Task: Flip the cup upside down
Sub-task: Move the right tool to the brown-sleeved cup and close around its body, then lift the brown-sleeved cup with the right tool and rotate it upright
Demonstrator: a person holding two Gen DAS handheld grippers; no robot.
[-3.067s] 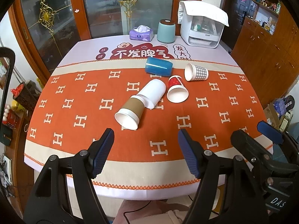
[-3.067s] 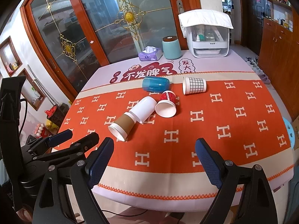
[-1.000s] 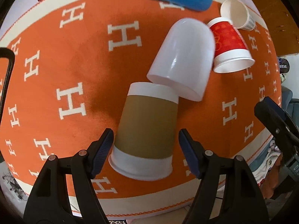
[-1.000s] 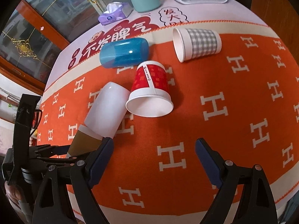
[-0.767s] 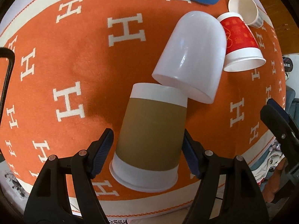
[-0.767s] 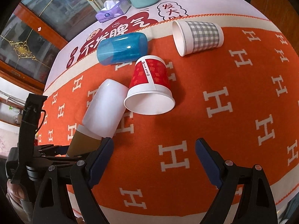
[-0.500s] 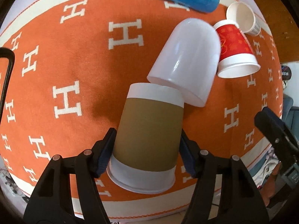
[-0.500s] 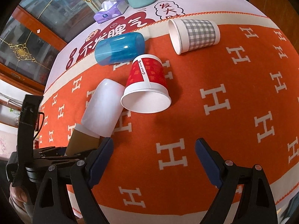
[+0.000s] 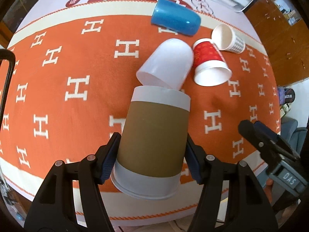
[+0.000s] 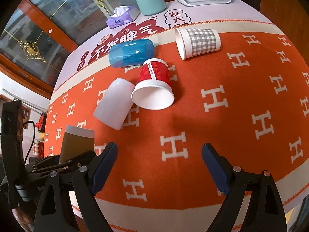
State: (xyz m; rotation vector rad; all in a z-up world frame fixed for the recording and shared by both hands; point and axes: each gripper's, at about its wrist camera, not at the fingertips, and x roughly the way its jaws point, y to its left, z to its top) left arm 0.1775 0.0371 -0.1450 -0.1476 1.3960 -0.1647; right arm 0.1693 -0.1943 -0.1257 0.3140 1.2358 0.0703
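left gripper (image 9: 152,154) jaws now clamped on brown cup (image 9: 154,137), lifted off tabletop (image 9: 58,100) since before, right gripper (image 10: 160,166) jaws wide, empty

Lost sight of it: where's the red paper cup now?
Red paper cup lies on its side mid-table in the right wrist view, between the white plastic cup at its left and the grey checked cup beyond.

Brown paper cup (image 9: 154,135), white-banded, gripped, tilted

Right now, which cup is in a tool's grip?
The brown cup with white bands, clamped between the left tool's fingers. The white, red, blue and checked cups lie untouched on the cloth.
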